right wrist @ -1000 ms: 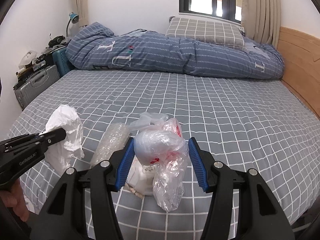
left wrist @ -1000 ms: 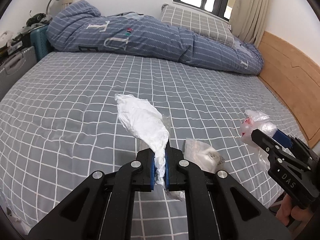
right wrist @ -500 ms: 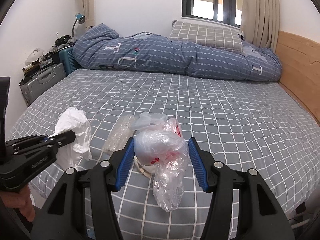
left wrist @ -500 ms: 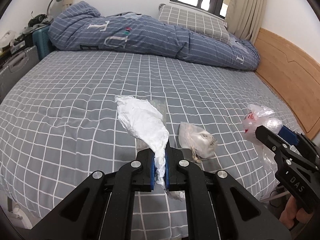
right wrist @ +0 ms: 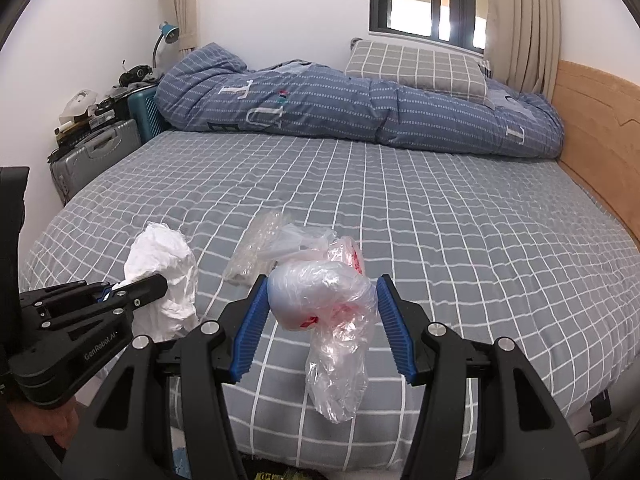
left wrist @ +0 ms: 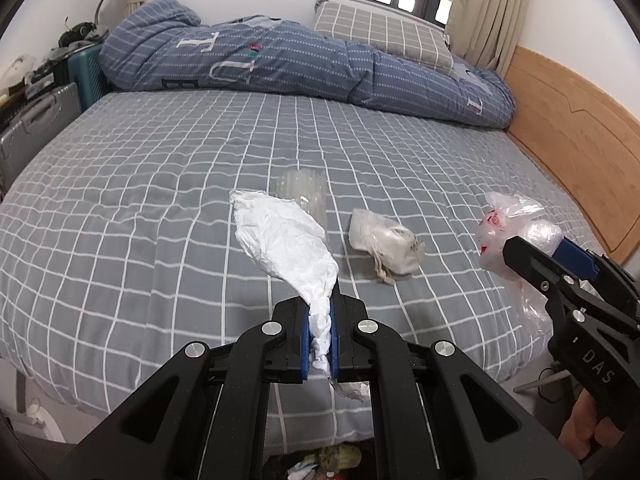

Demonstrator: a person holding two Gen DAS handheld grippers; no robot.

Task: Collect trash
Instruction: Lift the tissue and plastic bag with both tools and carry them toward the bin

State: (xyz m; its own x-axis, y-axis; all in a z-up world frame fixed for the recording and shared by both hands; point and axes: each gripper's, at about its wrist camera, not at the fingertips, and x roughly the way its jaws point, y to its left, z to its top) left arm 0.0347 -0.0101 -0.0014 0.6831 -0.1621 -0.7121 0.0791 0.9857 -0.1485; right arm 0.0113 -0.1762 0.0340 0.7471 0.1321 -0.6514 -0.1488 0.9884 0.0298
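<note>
My left gripper [left wrist: 320, 312] is shut on the twisted end of a crumpled white paper bag [left wrist: 284, 240], which sticks up over the near part of the bed. In the right wrist view the same paper bag [right wrist: 164, 256] hangs from the left gripper [right wrist: 140, 290] at lower left. My right gripper [right wrist: 322, 284] is shut on a balled clear plastic bag [right wrist: 336, 344] with red print, its tail hanging down. A clear bubble-wrap piece [left wrist: 304, 192] and a small whitish drawstring pouch [left wrist: 386, 240] lie on the sheet beyond both grippers.
The bed [left wrist: 160, 160] has a grey checked sheet, with a rolled blue duvet [left wrist: 280, 60] and a pillow [left wrist: 384, 36] at the far end. A wooden headboard [left wrist: 580, 140] runs along the right. Suitcases [left wrist: 36, 120] stand at the left. Colourful rubbish [left wrist: 332, 460] shows below the bed's near edge.
Both grippers have drawn back toward the bed's near edge with their bags still held. The pouch and bubble wrap stay on the sheet and now sit farther ahead.
</note>
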